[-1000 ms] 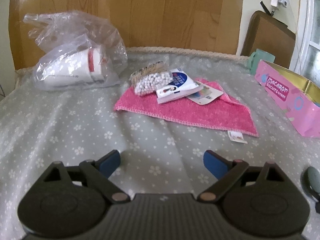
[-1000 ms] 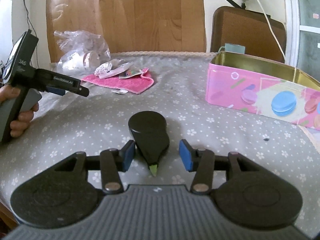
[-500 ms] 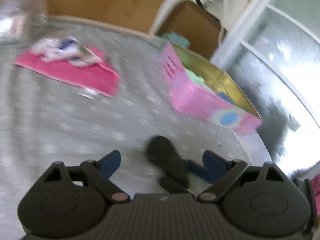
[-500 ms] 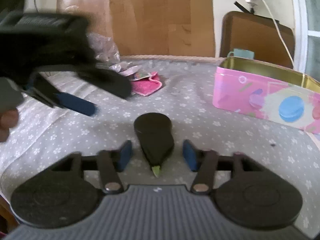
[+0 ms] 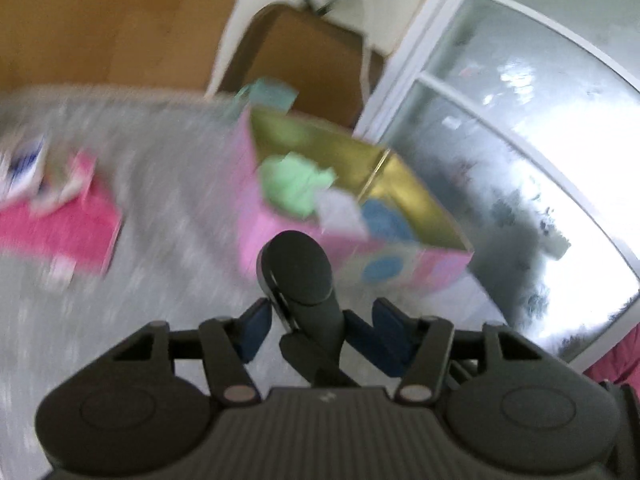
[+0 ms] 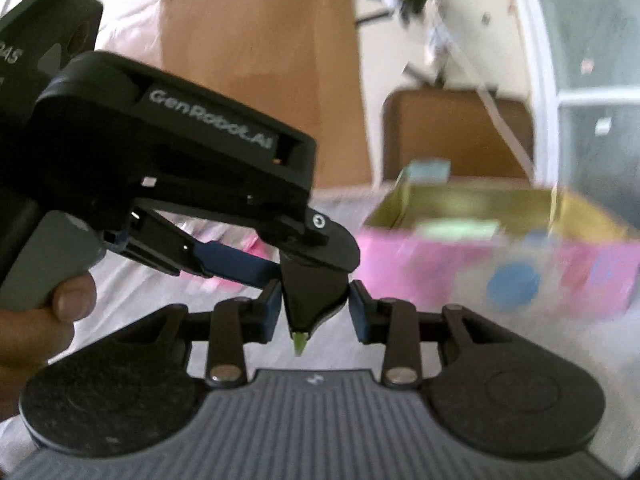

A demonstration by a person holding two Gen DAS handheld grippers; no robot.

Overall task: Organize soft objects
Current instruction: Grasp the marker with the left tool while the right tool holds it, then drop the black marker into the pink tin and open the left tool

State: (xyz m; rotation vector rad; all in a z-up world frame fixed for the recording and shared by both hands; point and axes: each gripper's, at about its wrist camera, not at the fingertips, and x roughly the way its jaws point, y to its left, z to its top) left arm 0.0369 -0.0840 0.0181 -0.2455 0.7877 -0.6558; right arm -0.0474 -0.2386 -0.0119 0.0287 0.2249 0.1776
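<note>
Grippers, two, both meeting at one dark teardrop-shaped object (image 6: 312, 284), in front of the pink tin (image 5: 276, 236). The object is smooth and matt, with a small green tip pointing back toward the right wrist camera.

The right gripper (image 6: 315, 314) has its two blue pads closed against the object's sides, gripping it. The left gripper (image 5: 322, 330) reaches in from the side away from the tin, held by one hand (image 6: 36, 320). Its pads bracket the same object, but whether they clamp it cannot be told.

The tin is one rectangular box, gold inside, and holds one crumpled green cloth (image 5: 298, 186); the other contents are too blurred to name.

One pink towel (image 5: 56, 232), fuzzy, lies well left of the tin on the grey flower-print tablecloth (image 5: 168, 200).
</note>
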